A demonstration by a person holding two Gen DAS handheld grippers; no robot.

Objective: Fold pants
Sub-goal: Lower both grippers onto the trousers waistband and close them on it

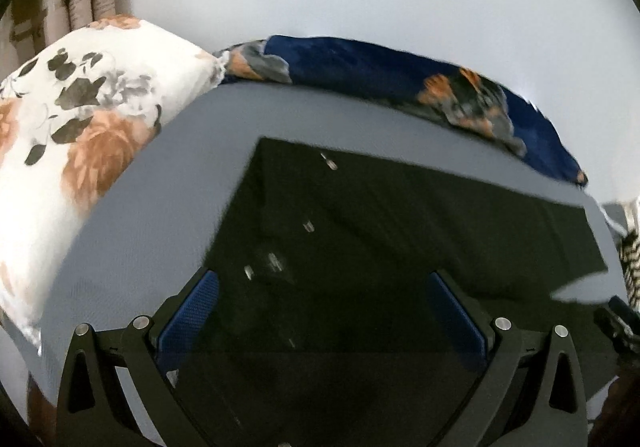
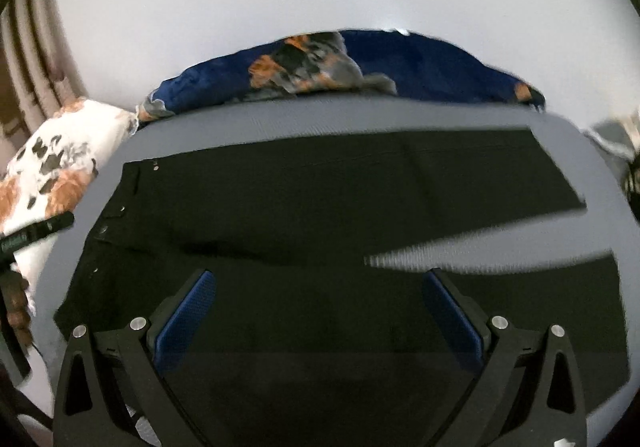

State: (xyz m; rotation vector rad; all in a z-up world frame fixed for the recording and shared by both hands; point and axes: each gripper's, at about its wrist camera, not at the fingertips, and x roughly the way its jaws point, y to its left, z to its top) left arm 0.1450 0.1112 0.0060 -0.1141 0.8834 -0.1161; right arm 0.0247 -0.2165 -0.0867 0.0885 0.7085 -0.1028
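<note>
Grey bed (image 2: 280,119), black pants (image 2: 320,199) flat; both hand-held grippers (image 1: 324,287) (image 2: 320,287) released, empty

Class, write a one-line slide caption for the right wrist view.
Open right gripper above black pants spread flat on a grey bed sheet.

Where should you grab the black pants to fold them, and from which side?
Probably the near leg's hem on the black pants, coming from the near edge of the grey bed. The legs lie flat and split apart there, so that edge is free to pinch. The waist with its buttons is over by the flowered pillow. Both the left gripper and right gripper are open.
</note>
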